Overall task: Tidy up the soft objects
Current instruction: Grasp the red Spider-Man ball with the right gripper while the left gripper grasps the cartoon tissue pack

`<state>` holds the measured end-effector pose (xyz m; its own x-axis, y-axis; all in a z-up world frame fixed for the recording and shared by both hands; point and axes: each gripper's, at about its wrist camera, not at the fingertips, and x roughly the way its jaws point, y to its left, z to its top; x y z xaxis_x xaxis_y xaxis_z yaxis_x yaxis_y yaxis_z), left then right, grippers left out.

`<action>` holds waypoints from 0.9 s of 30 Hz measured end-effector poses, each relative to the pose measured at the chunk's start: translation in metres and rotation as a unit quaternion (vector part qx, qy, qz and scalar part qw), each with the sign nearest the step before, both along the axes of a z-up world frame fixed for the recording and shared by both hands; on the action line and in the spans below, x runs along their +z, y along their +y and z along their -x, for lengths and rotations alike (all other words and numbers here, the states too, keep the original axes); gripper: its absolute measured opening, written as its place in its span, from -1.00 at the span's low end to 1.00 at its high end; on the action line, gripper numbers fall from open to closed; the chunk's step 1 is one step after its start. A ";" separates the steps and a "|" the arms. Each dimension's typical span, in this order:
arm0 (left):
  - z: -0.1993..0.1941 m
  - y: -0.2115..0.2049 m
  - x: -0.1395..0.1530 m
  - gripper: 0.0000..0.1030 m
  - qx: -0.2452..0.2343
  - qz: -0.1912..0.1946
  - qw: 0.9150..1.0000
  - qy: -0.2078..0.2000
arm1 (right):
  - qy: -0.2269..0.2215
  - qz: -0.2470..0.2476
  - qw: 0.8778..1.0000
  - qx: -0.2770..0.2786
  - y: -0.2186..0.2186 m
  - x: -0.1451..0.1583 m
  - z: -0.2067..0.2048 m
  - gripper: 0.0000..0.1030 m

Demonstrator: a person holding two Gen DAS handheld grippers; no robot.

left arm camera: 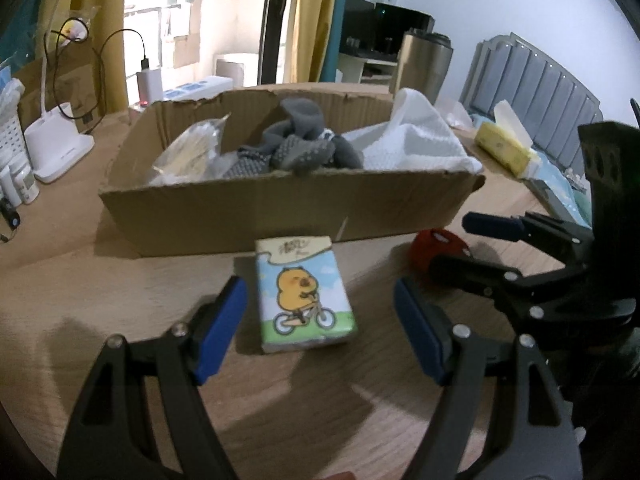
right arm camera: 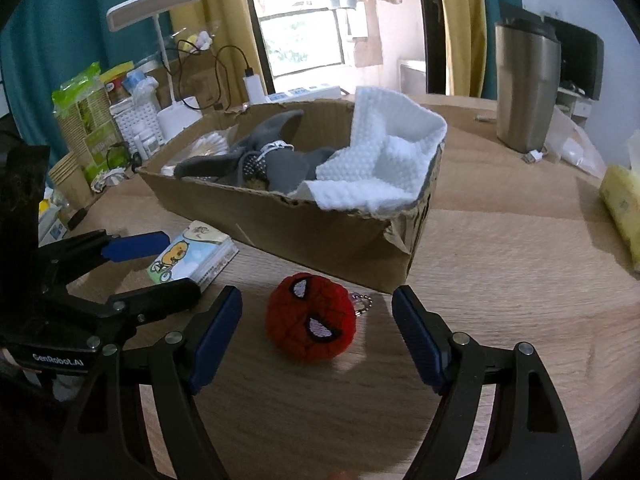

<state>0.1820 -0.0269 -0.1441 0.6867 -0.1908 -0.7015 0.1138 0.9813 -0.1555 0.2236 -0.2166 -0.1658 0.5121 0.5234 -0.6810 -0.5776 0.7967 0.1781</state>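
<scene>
A tissue pack (left arm camera: 306, 294) printed with a yellow chick on a bicycle lies on the wooden table, between the open blue pads of my left gripper (left arm camera: 320, 312); the pads stand clear of it. A red plush ball with spider-mask eyes (right arm camera: 312, 316) and a small bead chain rests between the open pads of my right gripper (right arm camera: 318, 320), untouched. Both lie just in front of a torn cardboard box (left arm camera: 280, 208) that holds grey socks (left arm camera: 300, 144), a white towel (right arm camera: 384, 156) and a plastic-wrapped item (left arm camera: 192, 148). Each gripper shows in the other's view: the right gripper (left arm camera: 472, 240), the left gripper (right arm camera: 160, 256).
A steel tumbler (right arm camera: 524, 88) stands at the back right and a yellow tissue pack (right arm camera: 624, 208) lies at the right edge. A white desk lamp (right arm camera: 160, 8), cables, paper cups (right arm camera: 68, 176) and small bottles crowd the left side behind the box.
</scene>
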 end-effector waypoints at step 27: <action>0.006 -0.007 0.001 0.02 -0.024 -0.035 0.999 -0.002 | 0.005 -0.010 1.000 0.011 -0.002 -0.004 -0.002 -0.07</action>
